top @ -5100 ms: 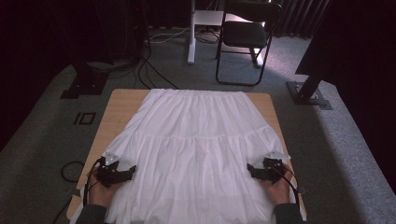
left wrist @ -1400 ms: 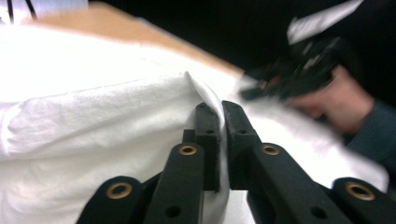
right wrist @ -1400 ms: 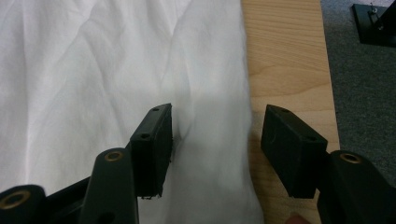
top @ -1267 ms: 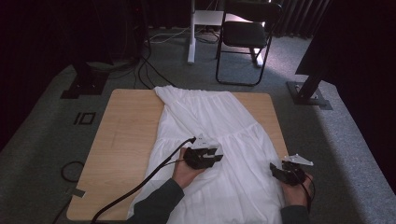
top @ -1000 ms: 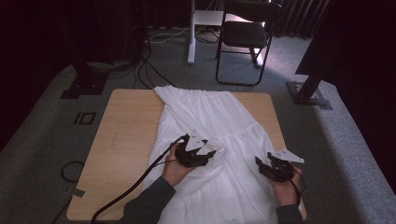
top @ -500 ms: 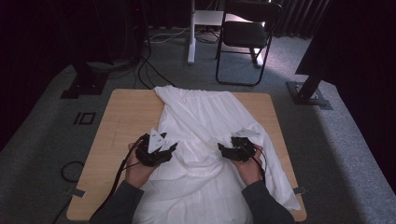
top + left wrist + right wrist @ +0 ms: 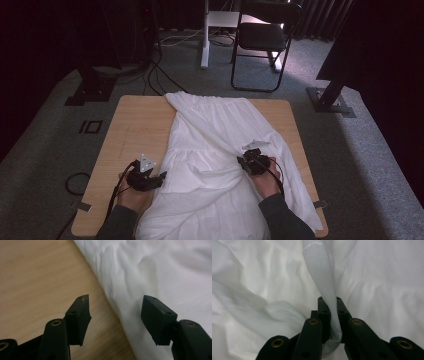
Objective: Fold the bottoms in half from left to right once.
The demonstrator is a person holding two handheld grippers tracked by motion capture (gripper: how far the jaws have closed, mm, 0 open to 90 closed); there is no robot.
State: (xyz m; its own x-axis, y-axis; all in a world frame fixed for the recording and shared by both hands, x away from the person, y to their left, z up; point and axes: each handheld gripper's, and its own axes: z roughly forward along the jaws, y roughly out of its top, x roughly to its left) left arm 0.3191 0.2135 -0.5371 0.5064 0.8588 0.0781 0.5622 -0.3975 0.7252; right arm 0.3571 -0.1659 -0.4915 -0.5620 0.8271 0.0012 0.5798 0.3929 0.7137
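Observation:
A white skirt [image 7: 215,150] lies folded lengthwise down the middle and right of the wooden table [image 7: 135,130]. My left gripper [image 7: 159,177] stands open at the skirt's left edge [image 7: 120,307], one jaw over bare wood, the other over the cloth. My right gripper [image 7: 243,161] is shut on a pinched fold of the white skirt [image 7: 322,277], which runs up from between its jaws. It sits over the skirt's middle right, above the layered cloth.
The left third of the table [image 7: 37,277] is bare wood. A black chair [image 7: 265,40] and a white post [image 7: 205,30] stand beyond the far edge. Cables [image 7: 155,70] lie on the grey carpet. A dark stand foot [image 7: 330,100] sits at the far right.
The skirt's left side has been folded over to the right. In the last half second my left gripper moved back left and nearer, now open; my right gripper moved slightly right, still holding cloth.

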